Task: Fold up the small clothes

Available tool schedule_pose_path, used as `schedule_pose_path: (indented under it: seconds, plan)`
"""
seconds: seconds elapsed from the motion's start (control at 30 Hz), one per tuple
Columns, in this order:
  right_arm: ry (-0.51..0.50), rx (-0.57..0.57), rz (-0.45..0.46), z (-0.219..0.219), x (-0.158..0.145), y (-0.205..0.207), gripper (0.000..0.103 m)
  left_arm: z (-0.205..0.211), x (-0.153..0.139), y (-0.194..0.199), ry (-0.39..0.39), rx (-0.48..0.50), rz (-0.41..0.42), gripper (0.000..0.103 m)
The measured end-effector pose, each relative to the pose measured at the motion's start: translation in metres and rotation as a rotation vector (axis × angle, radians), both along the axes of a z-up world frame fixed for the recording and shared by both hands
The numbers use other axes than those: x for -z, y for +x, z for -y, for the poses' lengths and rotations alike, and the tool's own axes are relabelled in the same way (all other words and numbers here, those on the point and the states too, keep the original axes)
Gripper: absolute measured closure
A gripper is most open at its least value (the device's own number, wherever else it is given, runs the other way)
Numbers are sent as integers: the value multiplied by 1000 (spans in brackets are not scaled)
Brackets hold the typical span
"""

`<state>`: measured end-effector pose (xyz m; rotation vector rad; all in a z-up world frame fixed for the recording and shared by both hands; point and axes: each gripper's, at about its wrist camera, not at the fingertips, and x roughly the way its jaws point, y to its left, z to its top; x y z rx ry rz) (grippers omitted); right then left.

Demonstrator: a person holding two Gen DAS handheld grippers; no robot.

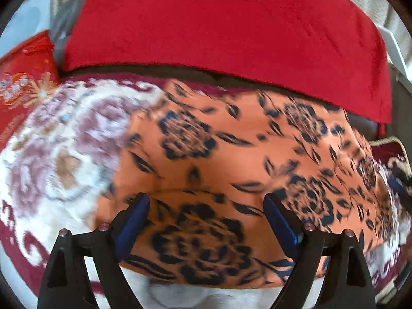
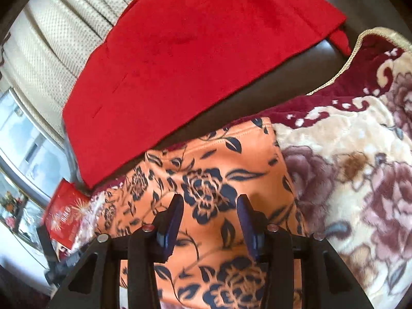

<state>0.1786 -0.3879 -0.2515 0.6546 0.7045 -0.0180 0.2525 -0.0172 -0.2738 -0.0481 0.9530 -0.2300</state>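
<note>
Orange floral garment [image 1: 219, 159] lies spread flat on a plush blanket [image 1: 51, 154], cream with mauve roses and a maroon border. One garment, one blanket. Behind it a single red cloth [image 1: 219, 25] drapes over dark upholstery [image 2: 270, 97], looks like a sofa back. Cream textured curtain [image 2: 51, 59] and a window [image 2: 23, 134] at the left of the right wrist view; one red printed bag [image 2: 64, 219] beside the blanket's far edge. Left tongs [image 1: 206, 213] spread wide over the garment, nothing between the blue pads [image 1: 134, 221]. Right tongs [image 2: 209, 219] partly apart, narrower gap, hovering over the same garment, gripping nothing. Left view is motion-blurred.
</note>
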Motion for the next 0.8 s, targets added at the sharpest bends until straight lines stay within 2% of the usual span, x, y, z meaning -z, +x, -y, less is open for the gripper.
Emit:
schedule_pose_path:
  seconds: [0.1, 0.23, 0.3, 0.37, 0.5, 0.57, 0.63, 0.67, 0.8]
  plan:
    - [-10, -30, -6, -5, 2, 25, 55, 18, 18, 6, 79, 34, -40, 11]
    - [42, -74, -55, -12, 21, 69, 58, 18, 26, 4, 74, 5, 1, 3]
    - [31, -51, -129, -10, 37, 86, 71, 17, 30, -1, 63, 1, 28, 0]
    - [21, -17, -140, -4, 42, 97, 80, 11, 37, -6, 43, 3, 48, 0]
    - [-33, 84, -142, 11, 45, 114, 82, 12, 36, -4, 54, 57, 16, 0]
    - [-25, 89, -128, 13, 42, 111, 81, 11, 34, 1, 61, 97, -3, 0]
    - [-64, 67, -85, 3, 26, 99, 76, 8, 31, 10, 65, 102, -47, 0]
    - [-72, 52, -63, -3, 18, 92, 76, 8, 28, 11, 79, 99, -42, 0]
    - [-58, -26, -39, -27, 0, 59, 76, 17, 9, -1, 175, 88, 81, 0]
